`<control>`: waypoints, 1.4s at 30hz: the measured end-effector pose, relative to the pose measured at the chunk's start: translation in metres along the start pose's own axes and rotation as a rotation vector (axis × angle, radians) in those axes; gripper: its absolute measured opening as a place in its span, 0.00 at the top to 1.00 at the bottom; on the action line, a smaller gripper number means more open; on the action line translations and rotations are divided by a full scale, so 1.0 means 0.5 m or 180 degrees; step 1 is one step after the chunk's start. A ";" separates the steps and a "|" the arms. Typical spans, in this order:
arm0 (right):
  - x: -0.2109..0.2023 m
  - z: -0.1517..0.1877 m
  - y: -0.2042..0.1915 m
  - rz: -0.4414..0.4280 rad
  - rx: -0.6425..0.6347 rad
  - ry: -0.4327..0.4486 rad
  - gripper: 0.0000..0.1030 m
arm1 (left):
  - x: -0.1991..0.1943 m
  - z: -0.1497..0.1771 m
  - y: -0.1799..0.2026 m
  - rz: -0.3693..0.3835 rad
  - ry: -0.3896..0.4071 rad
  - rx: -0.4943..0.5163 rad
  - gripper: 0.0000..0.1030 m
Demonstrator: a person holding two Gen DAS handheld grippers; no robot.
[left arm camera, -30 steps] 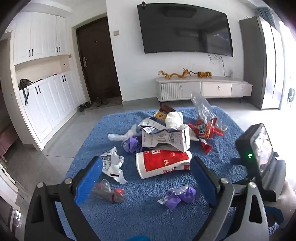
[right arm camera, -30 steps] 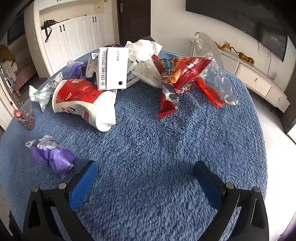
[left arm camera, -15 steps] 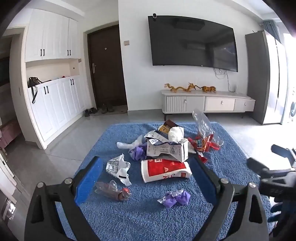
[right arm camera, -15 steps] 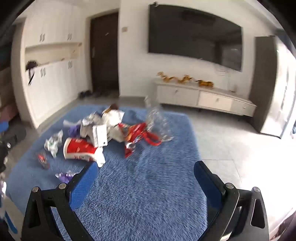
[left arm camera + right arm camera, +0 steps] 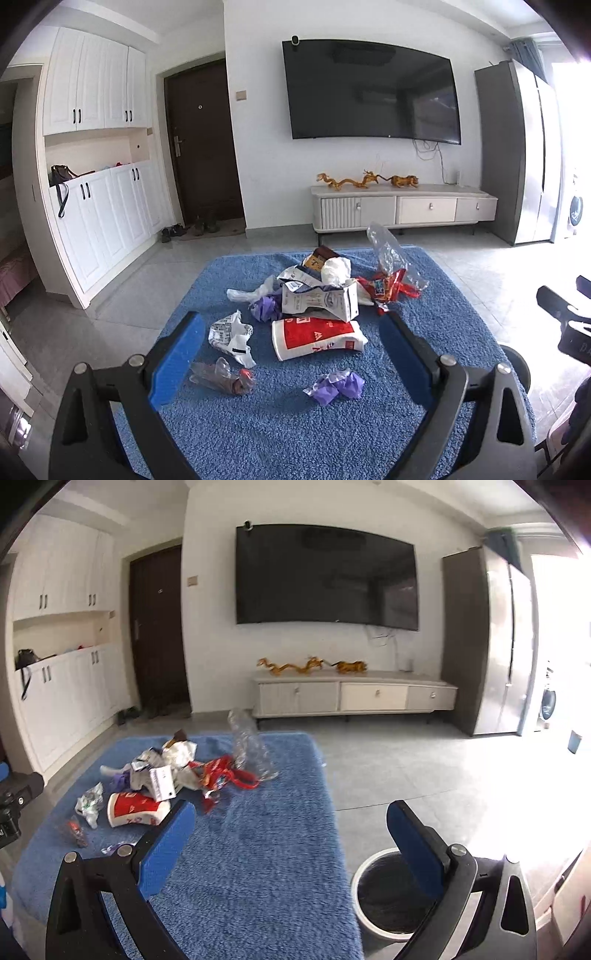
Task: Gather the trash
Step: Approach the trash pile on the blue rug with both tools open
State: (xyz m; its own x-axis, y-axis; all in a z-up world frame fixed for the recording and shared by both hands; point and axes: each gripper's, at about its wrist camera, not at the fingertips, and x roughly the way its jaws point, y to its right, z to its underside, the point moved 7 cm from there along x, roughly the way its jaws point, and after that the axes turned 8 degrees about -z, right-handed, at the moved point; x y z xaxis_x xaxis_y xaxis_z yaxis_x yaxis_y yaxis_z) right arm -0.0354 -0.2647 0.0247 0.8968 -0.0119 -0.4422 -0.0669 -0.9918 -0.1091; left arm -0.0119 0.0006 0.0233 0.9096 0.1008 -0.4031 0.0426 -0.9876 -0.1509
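A heap of trash lies on a blue rug (image 5: 280,424): a red and white paper cup (image 5: 317,338), a torn white carton (image 5: 319,299), a red snack wrapper (image 5: 386,288), clear plastic (image 5: 388,247), crumpled white paper (image 5: 232,336), a purple wad (image 5: 338,386) and a small crushed wrapper (image 5: 221,376). My left gripper (image 5: 291,354) is open above the rug's near side, holding nothing. My right gripper (image 5: 291,834) is open and empty, off to the right of the heap (image 5: 159,775). A white bin with a black liner (image 5: 391,893) stands on the floor under its right finger.
A TV hangs above a low white cabinet (image 5: 402,208) with gold dragon figures. White cupboards (image 5: 99,206) line the left wall beside a dark door (image 5: 203,147). A tall grey cabinet (image 5: 517,155) stands at the right. Grey tiles (image 5: 406,771) surround the rug.
Both grippers have drawn back and lifted away from the trash, so the heap looks smaller. The right gripper swung right, bringing the bin into view. Both stayed open.
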 end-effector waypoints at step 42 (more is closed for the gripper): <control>0.061 -0.081 0.035 0.0107 0.0036 0.0229 0.00 | 0.111 -0.045 -0.080 -0.0199 -0.0041 -0.0302 0.07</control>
State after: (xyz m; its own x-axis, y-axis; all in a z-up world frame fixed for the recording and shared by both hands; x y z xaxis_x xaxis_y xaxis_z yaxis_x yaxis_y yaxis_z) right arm 0.0085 -0.2875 0.0452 0.9231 -0.0547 -0.3807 -0.1021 -0.9892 -0.1054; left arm 0.0462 0.0432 0.0274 0.8985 0.1636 -0.4073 0.1386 -0.9862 -0.0904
